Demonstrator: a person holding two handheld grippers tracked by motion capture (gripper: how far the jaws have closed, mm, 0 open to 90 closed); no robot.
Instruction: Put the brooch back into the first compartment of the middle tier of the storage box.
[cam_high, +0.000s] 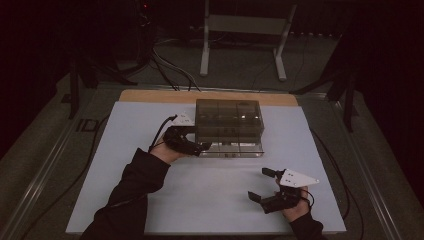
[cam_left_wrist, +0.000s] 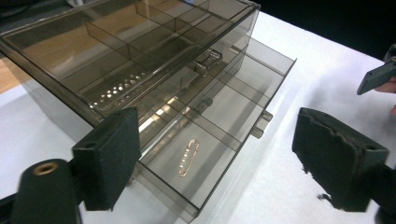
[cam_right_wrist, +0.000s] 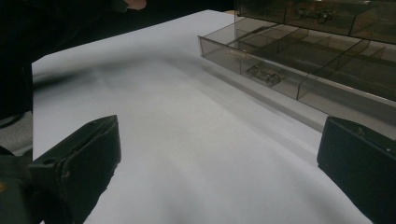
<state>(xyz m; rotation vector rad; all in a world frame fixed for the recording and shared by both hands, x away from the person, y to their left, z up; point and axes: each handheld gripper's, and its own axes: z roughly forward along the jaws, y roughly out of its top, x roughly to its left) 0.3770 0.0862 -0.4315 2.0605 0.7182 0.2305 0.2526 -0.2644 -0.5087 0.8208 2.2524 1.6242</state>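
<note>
Smoked-clear drawer box (cam_high: 229, 120) standing at the far middle of the white counter (cam_high: 150, 200), bottom drawer (cam_left_wrist: 219, 140) pulled out toward the person. Inside that drawer, in a near compartment, a gold safety pin (cam_left_wrist: 188, 158) lying flat (small, slightly blurred). Left tool (cam_left_wrist: 217, 161) hovering at the box's left front corner, jaws spread wide, holding nothing. Right tool (cam_high: 260, 185) well apart on the near right of the counter, jaws likewise wide and empty.

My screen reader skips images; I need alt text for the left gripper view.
A gold safety pin lies in a compartment of the pulled-out bottom drawer of a smoky clear plastic organizer box; the open left gripper frames it.
</note>
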